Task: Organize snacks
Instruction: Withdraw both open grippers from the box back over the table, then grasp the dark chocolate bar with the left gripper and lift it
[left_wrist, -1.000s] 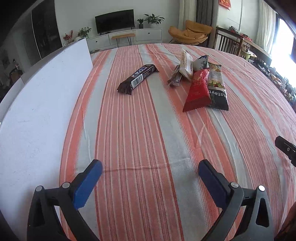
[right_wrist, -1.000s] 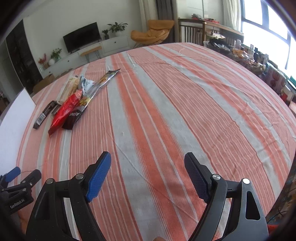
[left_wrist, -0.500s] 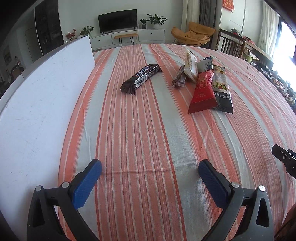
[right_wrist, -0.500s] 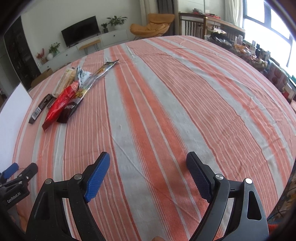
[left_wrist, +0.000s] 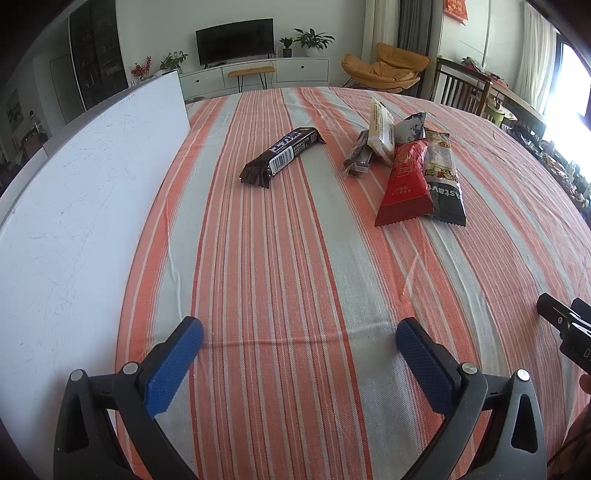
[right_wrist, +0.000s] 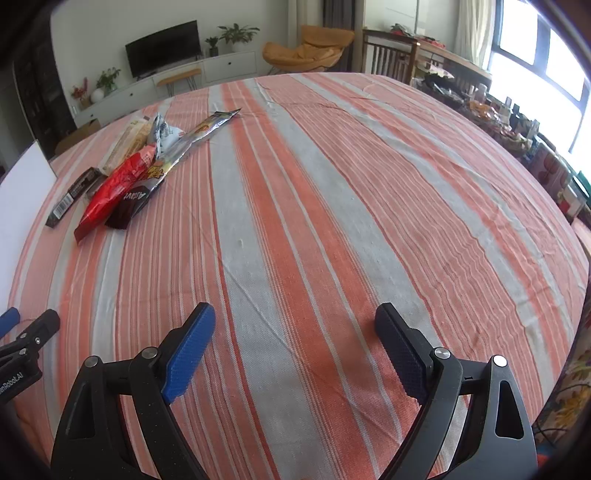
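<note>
On the striped tablecloth (left_wrist: 288, 258) lies a dark chocolate bar (left_wrist: 282, 157) by itself. To its right is a loose pile of snacks: a red packet (left_wrist: 404, 184), a long black packet (left_wrist: 441, 177), a beige bar (left_wrist: 380, 129), a small brown bar (left_wrist: 358, 157) and a blue-white bag (left_wrist: 408, 127). The same pile (right_wrist: 122, 177) shows far left in the right wrist view. My left gripper (left_wrist: 299, 332) is open near the table's front, well short of the snacks. My right gripper (right_wrist: 295, 319) has its jaws opening, with nothing between them.
A white board (left_wrist: 81, 206) stands along the table's left side. The right gripper's black body (left_wrist: 569, 328) shows at the right edge of the left wrist view. Wooden chairs (left_wrist: 461, 88) and a cluttered side table (right_wrist: 498, 118) stand beyond the table's far right edge.
The right gripper's jaws have spread a little wider. Both views have shifted only slightly; the snacks have not moved.
</note>
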